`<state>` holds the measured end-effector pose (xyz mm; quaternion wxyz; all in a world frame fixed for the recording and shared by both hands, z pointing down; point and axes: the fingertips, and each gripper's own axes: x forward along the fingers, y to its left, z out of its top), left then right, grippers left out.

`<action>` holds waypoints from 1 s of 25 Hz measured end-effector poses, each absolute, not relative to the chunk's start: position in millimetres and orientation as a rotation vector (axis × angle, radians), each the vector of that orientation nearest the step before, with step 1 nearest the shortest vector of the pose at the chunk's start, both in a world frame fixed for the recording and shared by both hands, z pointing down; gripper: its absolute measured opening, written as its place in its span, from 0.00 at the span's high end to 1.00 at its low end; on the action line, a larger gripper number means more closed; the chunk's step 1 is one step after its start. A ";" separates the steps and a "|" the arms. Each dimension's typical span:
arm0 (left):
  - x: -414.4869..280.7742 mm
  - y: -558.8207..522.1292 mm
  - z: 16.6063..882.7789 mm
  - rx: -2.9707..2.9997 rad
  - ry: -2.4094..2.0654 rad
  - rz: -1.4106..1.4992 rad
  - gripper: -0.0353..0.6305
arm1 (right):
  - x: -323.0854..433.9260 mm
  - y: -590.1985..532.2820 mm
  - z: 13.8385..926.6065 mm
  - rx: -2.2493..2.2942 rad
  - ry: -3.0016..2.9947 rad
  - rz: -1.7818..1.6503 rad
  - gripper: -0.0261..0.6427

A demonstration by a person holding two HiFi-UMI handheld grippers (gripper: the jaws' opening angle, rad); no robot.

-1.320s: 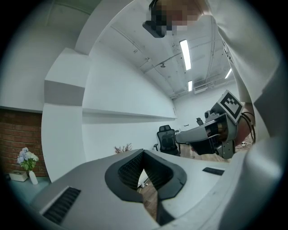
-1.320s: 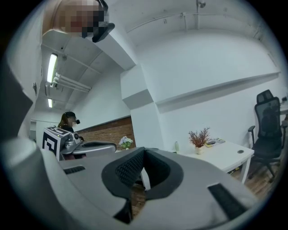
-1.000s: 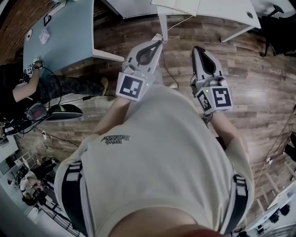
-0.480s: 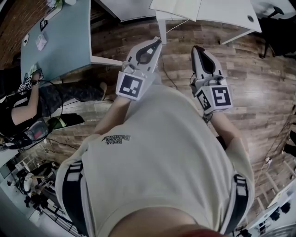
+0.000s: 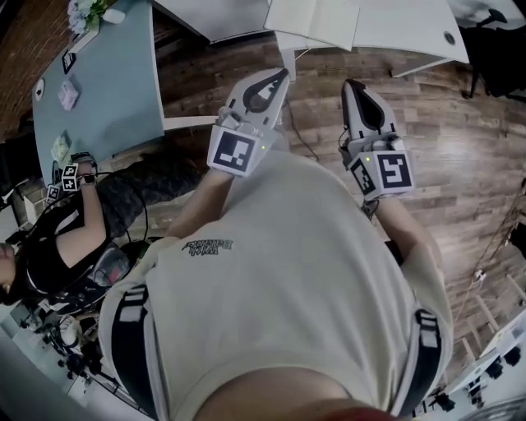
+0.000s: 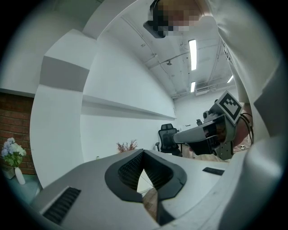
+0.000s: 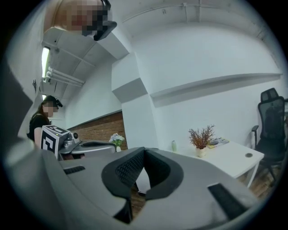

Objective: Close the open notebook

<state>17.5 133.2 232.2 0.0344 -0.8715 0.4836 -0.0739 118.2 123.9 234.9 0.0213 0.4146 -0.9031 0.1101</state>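
The open notebook (image 5: 316, 20) lies with its white pages spread on a white table (image 5: 404, 28) at the top of the head view, ahead of both grippers. My left gripper (image 5: 279, 75) is held out over the wooden floor, short of the table's edge; its jaws meet at the tip with nothing between them (image 6: 143, 153). My right gripper (image 5: 351, 84) is level beside it, also shut and empty (image 7: 144, 151). Each gripper shows in the other's view, the right gripper (image 6: 208, 134) and the left gripper (image 7: 84, 145).
A teal table (image 5: 107, 78) stands at the left with a seated person (image 5: 78, 226) beside it. A black office chair (image 5: 501, 45) is at the far right. A cable (image 5: 301, 138) runs across the floor. A vase of dried twigs (image 7: 201, 143) stands on a white desk.
The white table and notebook have slid further into the top of the head view. The teal table and seated person have shifted down the frame. Both grippers stay shut, side by side.
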 end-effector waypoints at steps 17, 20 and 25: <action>-35.6 36.1 229.2 -2.751 1.417 -0.223 0.93 | 68.0 30.9 233.0 1.377 -2.716 0.361 0.96; -46.2 25.0 228.8 -2.764 1.402 -0.207 0.93 | 55.5 20.9 233.3 1.389 -2.704 0.359 0.96; -65.9 5.1 231.1 -2.784 1.390 -0.198 0.93 | 35.7 3.2 232.9 1.407 -2.685 0.348 0.96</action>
